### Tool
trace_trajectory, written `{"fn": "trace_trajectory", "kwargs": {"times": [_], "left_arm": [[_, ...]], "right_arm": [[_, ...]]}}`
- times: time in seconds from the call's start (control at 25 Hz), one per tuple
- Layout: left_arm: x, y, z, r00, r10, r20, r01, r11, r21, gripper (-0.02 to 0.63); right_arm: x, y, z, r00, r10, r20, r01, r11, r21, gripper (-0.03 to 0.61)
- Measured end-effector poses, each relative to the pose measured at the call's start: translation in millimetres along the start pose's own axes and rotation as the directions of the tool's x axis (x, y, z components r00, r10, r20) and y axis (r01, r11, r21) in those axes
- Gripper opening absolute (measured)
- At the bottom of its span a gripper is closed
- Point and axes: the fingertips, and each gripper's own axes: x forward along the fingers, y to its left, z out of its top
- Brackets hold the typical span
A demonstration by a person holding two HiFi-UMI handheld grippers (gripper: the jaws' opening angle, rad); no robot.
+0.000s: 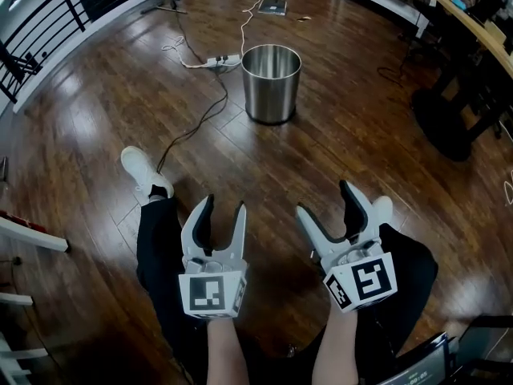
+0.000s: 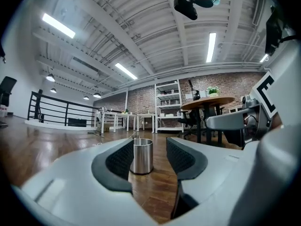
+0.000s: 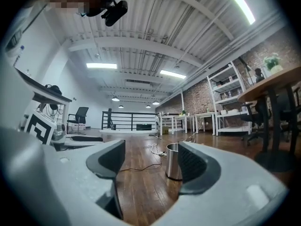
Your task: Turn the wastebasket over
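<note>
A shiny steel wastebasket stands upright, mouth up, on the dark wooden floor well ahead of me. It shows far off between the jaws in the left gripper view as the wastebasket, and partly behind the right jaw in the right gripper view as the wastebasket. My left gripper is open and holds nothing. My right gripper is open too, also with nothing in it. Both are held level above my legs, well short of the basket.
A power strip with white and black cables lies left of the basket. A round table's dark base and chairs are at the right. A black railing runs along the far left. White shelves line the brick back wall.
</note>
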Motion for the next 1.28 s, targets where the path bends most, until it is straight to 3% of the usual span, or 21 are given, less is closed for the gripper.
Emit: {"fn": "trace_trajectory", "kwargs": {"times": [0.32,0.64,0.96,1.28], "left_arm": [[-76,-31,-15,1.0,0.006,-0.013,-0.006,1.0,0.006,0.241],[-88,-54,-15,1.0,-0.02,-0.005,0.02,1.0,0.016,0.252],[-44,-36,-10,0.999,-0.021,-0.032,0.022,0.999,0.045,0.266],[54,14,57,0.994,-0.038,0.099,0.029,0.995,0.094,0.267]], "right_arm": [[-69,26,-35,0.998,0.025,-0.061,-0.025,1.0,-0.009,0.337],[-93,22,-39,0.997,0.011,-0.075,-0.012,1.0,-0.02,0.337],[-37,26,-20,0.998,0.045,-0.048,-0.046,0.999,-0.017,0.338],[57,-17,50,0.995,0.012,0.104,-0.007,0.999,-0.041,0.337]]}}
